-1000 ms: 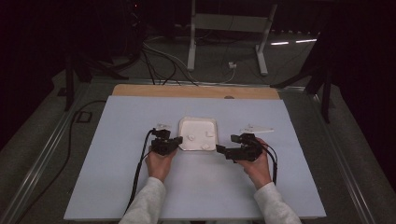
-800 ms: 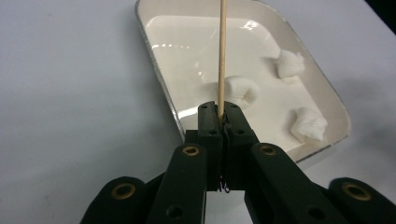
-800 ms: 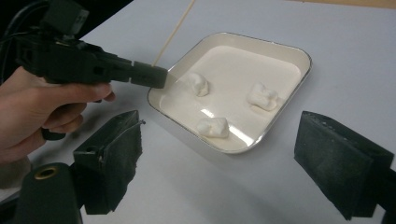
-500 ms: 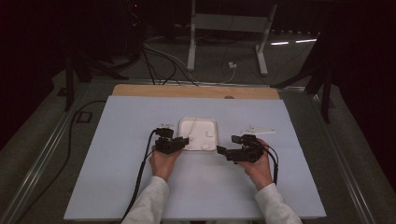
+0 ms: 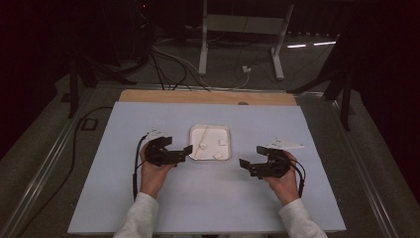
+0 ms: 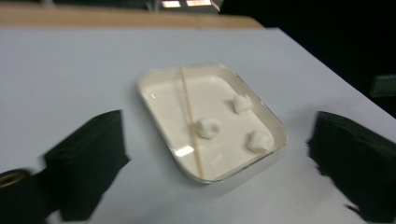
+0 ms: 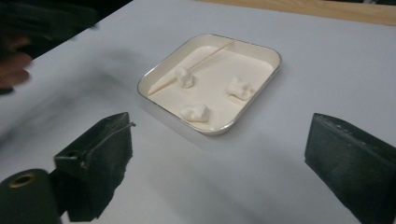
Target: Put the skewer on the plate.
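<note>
White tray [image 5: 210, 142] on pale surface [image 5: 208, 208], holding three white lumps [image 6: 208, 127] and thin stick [image 6: 190, 121]. Left claw [image 5: 184, 151] and right claw [image 5: 245, 165] flank it, both spread, empty.

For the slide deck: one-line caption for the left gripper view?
Open tongs frame a shallow white tray holding three white lumps and a thin stick.
</note>
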Tool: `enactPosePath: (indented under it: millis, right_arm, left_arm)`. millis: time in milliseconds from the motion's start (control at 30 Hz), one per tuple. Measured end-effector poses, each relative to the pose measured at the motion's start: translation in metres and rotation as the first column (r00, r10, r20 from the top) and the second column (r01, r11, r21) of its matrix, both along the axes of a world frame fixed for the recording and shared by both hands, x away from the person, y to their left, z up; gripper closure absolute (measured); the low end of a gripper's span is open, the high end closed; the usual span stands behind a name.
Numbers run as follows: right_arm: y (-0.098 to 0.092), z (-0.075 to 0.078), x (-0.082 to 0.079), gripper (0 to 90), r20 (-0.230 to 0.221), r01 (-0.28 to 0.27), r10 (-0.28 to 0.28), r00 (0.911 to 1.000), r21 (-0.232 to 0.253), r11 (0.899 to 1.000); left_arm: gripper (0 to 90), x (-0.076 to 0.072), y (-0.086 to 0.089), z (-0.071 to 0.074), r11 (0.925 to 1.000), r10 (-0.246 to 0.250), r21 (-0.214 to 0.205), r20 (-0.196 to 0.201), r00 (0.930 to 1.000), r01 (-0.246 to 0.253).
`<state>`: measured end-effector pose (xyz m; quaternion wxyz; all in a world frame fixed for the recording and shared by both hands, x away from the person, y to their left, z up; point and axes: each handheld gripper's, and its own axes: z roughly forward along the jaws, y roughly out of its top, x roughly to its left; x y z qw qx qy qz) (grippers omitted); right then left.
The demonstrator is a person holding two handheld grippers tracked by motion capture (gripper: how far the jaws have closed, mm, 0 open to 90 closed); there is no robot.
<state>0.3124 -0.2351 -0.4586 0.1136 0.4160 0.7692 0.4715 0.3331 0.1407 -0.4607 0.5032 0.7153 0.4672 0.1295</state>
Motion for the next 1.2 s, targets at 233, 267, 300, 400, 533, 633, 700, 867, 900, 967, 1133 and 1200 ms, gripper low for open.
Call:
enactPosePath:
  millis: [233, 267, 300, 400, 533, 633, 700, 867, 900, 967, 1133, 1200]
  right_arm:
    - [-0.015, -0.003, -0.010, 1.8, 0.031, 0.019, -0.019, 0.9993, -0.013, 1.000]
    - [-0.017, -0.004, -0.012, 1.8, 0.035, 0.024, -0.023, 0.9991, -0.010, 1.000]
    - [-0.020, -0.004, -0.013, 1.8, 0.035, 0.029, -0.029, 0.9990, -0.009, 1.000]
    - [-0.028, -0.007, -0.018, 0.8, 0.055, 0.049, -0.049, 0.9973, -0.004, 0.999]
    - [-0.042, -0.009, -0.026, 0.8, 0.081, 0.077, -0.078, 0.9937, 0.015, 0.997]
    - [-0.053, -0.009, -0.033, 0.8, 0.105, 0.101, -0.104, 0.9890, 0.033, 0.994]
    - [-0.060, -0.010, -0.038, 0.8, 0.127, 0.128, -0.132, 0.9830, 0.039, 0.991]
    - [-0.078, -0.013, -0.047, 0.8, 0.145, 0.177, -0.183, 0.9724, 0.050, 0.983]
    - [-0.081, -0.014, -0.048, 0.8, 0.149, 0.186, -0.191, 0.9703, 0.047, 0.981]
    - [-0.086, -0.016, -0.048, 0.8, 0.151, 0.206, -0.210, 0.9659, 0.041, 0.978]
    - [-0.095, -0.020, -0.046, 0.8, 0.135, 0.229, -0.236, 0.9624, 0.061, 0.971]
    - [-0.098, -0.021, -0.045, 0.8, 0.119, 0.229, -0.238, 0.9641, 0.083, 0.970]
  left_arm:
    - [0.7, -0.028, 0.041, 0.016, 0.9985, 0.044, 0.025, 0.136, 0.9898, -0.048]
    - [0.7, -0.031, 0.046, 0.017, 0.9984, 0.048, 0.023, 0.146, 0.9882, -0.052]
    - [0.7, -0.035, 0.052, 0.017, 0.9982, 0.051, 0.022, 0.158, 0.9861, -0.055]
    - [0.7, -0.045, 0.067, 0.017, 0.9972, 0.066, 0.022, 0.182, 0.9811, -0.071]
    - [0.7, -0.057, 0.086, 0.014, 0.9944, 0.098, 0.020, 0.201, 0.9747, -0.104]
    - [0.7, -0.066, 0.097, 0.008, 0.9918, 0.113, 0.034, 0.213, 0.9705, -0.123]
    - [0.7, -0.073, 0.104, 0.004, 0.9906, 0.119, 0.039, 0.222, 0.9677, -0.131]
    - [0.7, -0.080, 0.118, -0.005, 0.9870, 0.148, 0.030, 0.217, 0.9649, -0.158]
    - [0.7, -0.080, 0.119, -0.006, 0.9873, 0.151, 0.016, 0.218, 0.9641, -0.158]
    - [0.7, -0.079, 0.121, -0.007, 0.9873, 0.153, 0.009, 0.221, 0.9631, -0.159]
    - [0.7, -0.079, 0.125, -0.011, 0.9858, 0.160, 0.012, 0.236, 0.9585, -0.168]
    - [0.7, -0.079, 0.126, -0.012, 0.9854, 0.165, 0.001, 0.238, 0.9573, -0.170]
